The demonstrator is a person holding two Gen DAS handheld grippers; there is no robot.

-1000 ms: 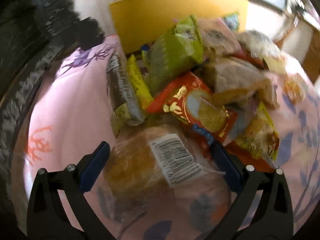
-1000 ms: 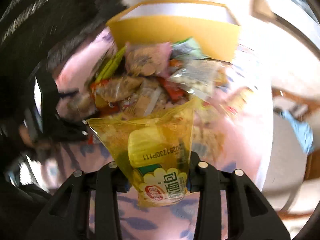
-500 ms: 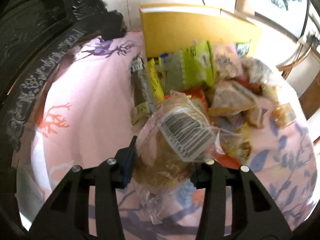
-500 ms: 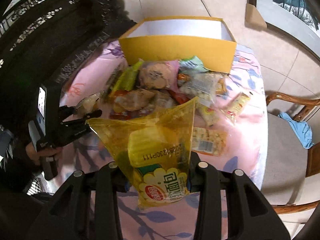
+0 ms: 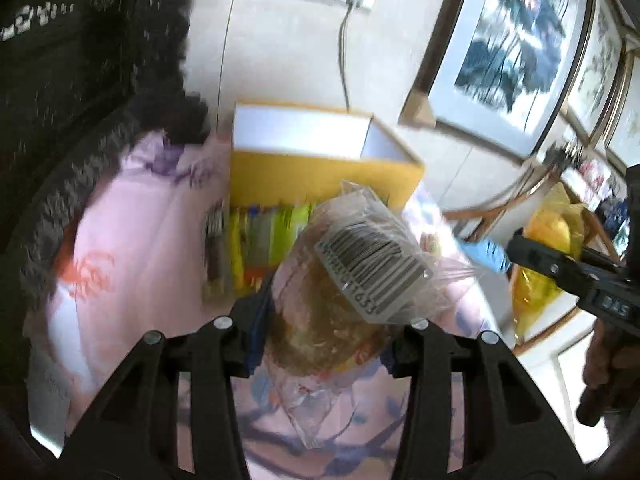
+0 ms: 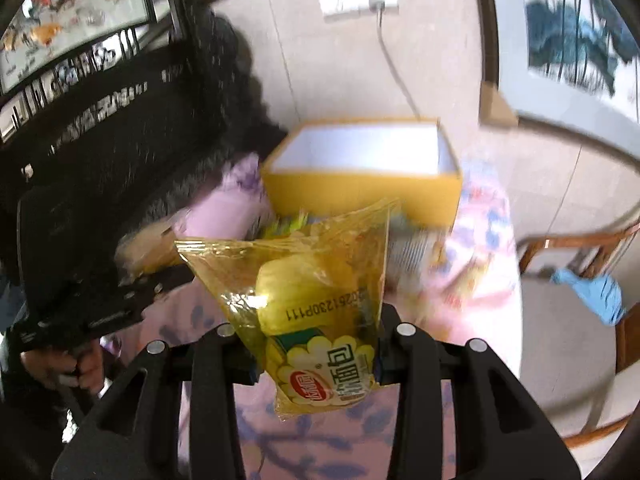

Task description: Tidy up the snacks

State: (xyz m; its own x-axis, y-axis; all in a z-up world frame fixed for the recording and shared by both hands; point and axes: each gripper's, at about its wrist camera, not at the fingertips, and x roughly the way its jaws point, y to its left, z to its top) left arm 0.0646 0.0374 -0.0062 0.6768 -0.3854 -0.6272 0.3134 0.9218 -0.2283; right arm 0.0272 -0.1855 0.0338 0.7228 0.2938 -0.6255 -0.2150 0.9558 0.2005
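Note:
My left gripper (image 5: 326, 332) is shut on a clear bread packet with a barcode label (image 5: 352, 280), held up above the table. My right gripper (image 6: 320, 336) is shut on a yellow bread packet (image 6: 316, 292), also lifted; it shows in the left wrist view (image 5: 548, 248) at the right. The open yellow box with white inside (image 5: 316, 160) stands at the table's far end, also in the right wrist view (image 6: 364, 172). The snack pile (image 5: 256, 244) lies in front of the box, blurred.
The table wears a pink floral cloth (image 5: 132, 240). Dark carved furniture (image 5: 60, 80) stands on the left. A wooden chair with a blue cloth (image 6: 592, 288) stands to the right. A wall socket with a cord (image 6: 360, 0) is behind the box.
My left gripper closed on the barcode bread packet and lifted it off the pile. Both grippers have risen and tilted up toward the box, each with its packet.

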